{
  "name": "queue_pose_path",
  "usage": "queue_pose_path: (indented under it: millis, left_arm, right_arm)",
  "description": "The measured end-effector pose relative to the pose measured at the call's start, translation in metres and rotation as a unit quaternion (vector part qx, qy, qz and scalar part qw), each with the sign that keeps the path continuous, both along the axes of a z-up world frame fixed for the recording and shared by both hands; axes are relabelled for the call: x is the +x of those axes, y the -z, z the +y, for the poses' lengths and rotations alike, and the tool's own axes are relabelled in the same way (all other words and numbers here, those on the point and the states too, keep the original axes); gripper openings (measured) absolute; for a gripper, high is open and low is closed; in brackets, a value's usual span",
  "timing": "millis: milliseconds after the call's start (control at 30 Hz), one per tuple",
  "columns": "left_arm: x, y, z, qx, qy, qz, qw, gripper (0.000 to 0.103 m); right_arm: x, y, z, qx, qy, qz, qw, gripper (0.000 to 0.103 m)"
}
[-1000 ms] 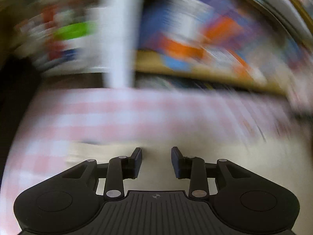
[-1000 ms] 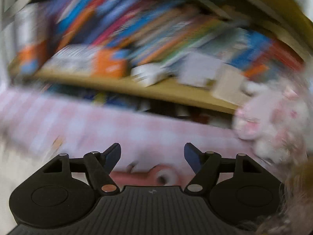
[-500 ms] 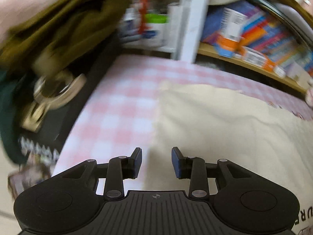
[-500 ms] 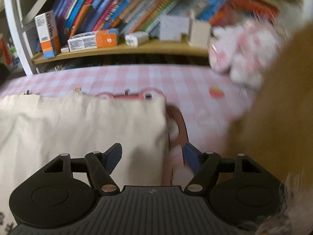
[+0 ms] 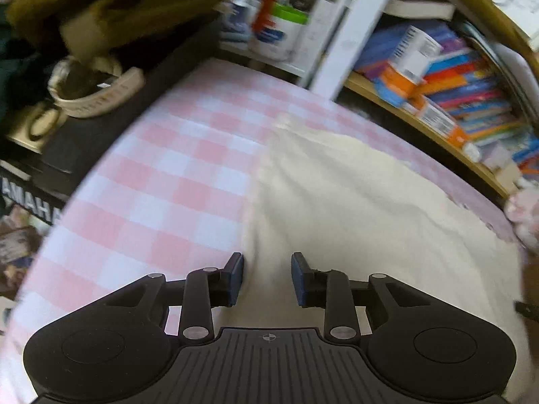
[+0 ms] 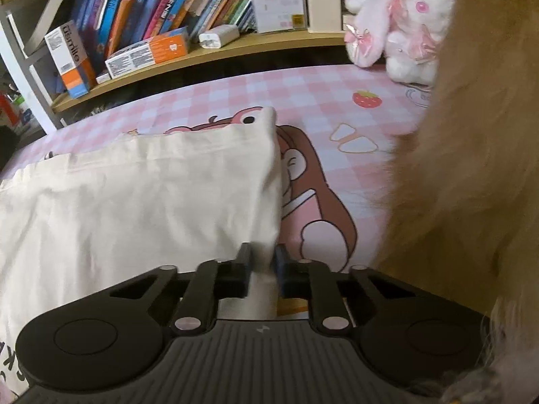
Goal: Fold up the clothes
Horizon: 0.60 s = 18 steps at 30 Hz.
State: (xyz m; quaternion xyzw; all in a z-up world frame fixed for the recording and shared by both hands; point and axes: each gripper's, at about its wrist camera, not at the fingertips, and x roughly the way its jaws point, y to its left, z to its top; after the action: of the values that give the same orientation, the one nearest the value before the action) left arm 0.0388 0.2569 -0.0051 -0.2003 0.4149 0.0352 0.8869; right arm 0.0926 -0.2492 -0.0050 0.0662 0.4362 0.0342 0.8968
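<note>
Both grippers worked the near corners of a cream garment (image 6: 141,195) spread on a pink checked bed sheet (image 5: 161,181).

At lower centre of the right wrist view, the right gripper (image 6: 262,264) was closing, its jaws nearly together with the garment's right edge pinched between them. At lower centre of the left wrist view, the left gripper (image 5: 267,277) was closing too, jaws a modest gap apart, the garment's left edge lying between the fingers without either pad visibly pressing it. Bookshelves (image 6: 215,6) filled the upper frame.
</note>
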Motion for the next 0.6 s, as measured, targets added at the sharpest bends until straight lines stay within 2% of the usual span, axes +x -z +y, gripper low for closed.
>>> queue_pose_path:
  millis: [100, 233, 267, 300, 367, 467, 533, 600]
  left_arm:
    - [-0.002, 0.0, -0.004, -0.006, -0.005, -0.002, 1.0, 0.03]
    - [-0.005, 0.002, -0.005, -0.007, -0.014, -0.005, 0.9999, 0.028]
    - [-0.004, 0.002, -0.008, -0.001, -0.017, -0.003, 0.9999, 0.015]
    - [-0.004, 0.002, -0.01, 0.002, -0.015, 0.002, 0.9999, 0.008]
    - [-0.003, 0.001, -0.018, 0.027, -0.008, 0.005, 0.9996, 0.008]
    - [-0.008, -0.005, -0.014, 0.062, -0.025, -0.003, 0.9978, 0.009]
    - [-0.009, -0.005, -0.003, 0.07, -0.044, 0.008, 0.9965, 0.009]
    - [-0.009, -0.005, 0.009, 0.079, -0.061, 0.02, 0.9948, 0.009]
  right_arm:
    - [0.001, 0.0, 0.001, -0.002, -0.004, -0.001, 1.0, 0.008]
    - [0.001, -0.001, 0.001, -0.005, -0.01, -0.002, 1.0, 0.008]
    - [0.001, -0.001, 0.002, -0.008, -0.012, -0.002, 1.0, 0.008]
    - [0.0, -0.001, 0.003, -0.012, -0.014, -0.003, 1.0, 0.008]
    - [0.0, -0.001, 0.007, -0.019, -0.016, -0.005, 1.0, 0.008]
    - [0.001, -0.001, 0.011, -0.023, -0.025, -0.006, 0.999, 0.007]
    - [0.001, -0.002, 0.013, -0.017, -0.04, -0.008, 0.999, 0.006]
    - [0.002, -0.003, 0.02, -0.037, -0.045, -0.019, 0.998, 0.002]
